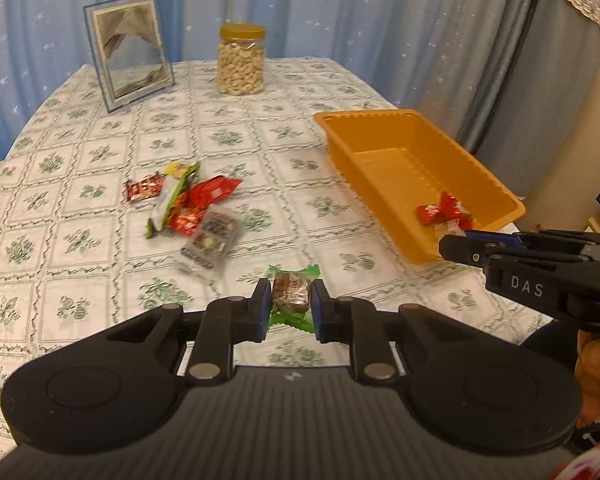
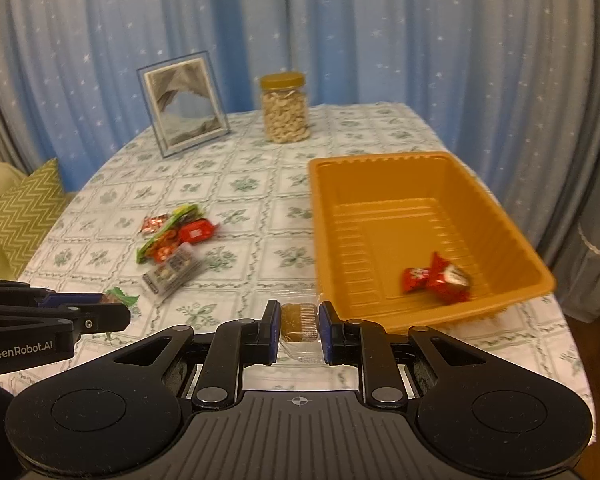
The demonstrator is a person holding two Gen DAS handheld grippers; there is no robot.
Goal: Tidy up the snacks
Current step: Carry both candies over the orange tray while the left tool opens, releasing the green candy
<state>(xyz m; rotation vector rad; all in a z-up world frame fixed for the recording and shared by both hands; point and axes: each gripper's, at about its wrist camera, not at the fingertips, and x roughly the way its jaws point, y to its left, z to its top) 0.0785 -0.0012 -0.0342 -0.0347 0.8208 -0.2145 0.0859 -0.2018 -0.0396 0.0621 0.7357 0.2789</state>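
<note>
Both light, crinkly sweets ride pinched mid-body: green-wrapped candy [image 1: 291, 293] in the left gripper [image 1: 290, 309] jaws, clear-wrapped biscuit [image 2: 299, 321] in the right gripper [image 2: 299, 330].

Colours and patterns observed on and around the table.

Between the left gripper's [image 1: 290, 306] blue pads: brown candy in green wrapper [image 1: 291, 294]. Between the right gripper's [image 2: 299, 322] pads: tan snack in clear wrapper [image 2: 299, 322]. Ahead: orange tray [image 2: 380, 168] holding red sweets [image 2: 438, 276]; white tablecloth [image 1: 260, 120], green floral grid; blue starred curtain [image 2: 340, 32].
</note>
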